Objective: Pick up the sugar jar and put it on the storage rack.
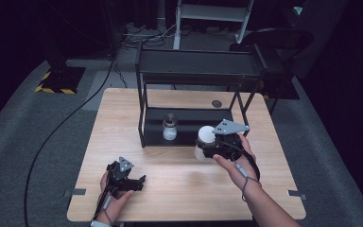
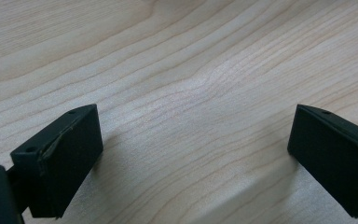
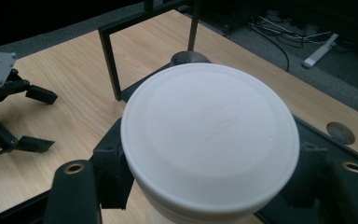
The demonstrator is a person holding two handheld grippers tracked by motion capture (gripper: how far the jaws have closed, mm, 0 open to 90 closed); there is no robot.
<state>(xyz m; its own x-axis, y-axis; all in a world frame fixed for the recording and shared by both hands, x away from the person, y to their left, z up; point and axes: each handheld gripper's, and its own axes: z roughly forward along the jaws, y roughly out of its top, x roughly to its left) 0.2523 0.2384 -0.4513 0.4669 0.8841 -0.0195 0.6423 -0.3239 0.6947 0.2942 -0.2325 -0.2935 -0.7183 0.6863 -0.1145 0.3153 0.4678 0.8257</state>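
Right of centre, the right tongs [image 1: 207,147] clench the white jar [image 1: 204,142] below its lid for carrying, while the left tongs [image 1: 131,181], lower left, rest released on the bench [image 1: 179,184].

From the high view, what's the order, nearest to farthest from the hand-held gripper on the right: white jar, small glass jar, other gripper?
1. White plastic jar: clamped in the right hand-held gripper.
2. Small metal-lidded glass jar: on the black metal rack's lower shelf, further left.
3. Left hand-held gripper: at the wooden table's near-left edge, open.
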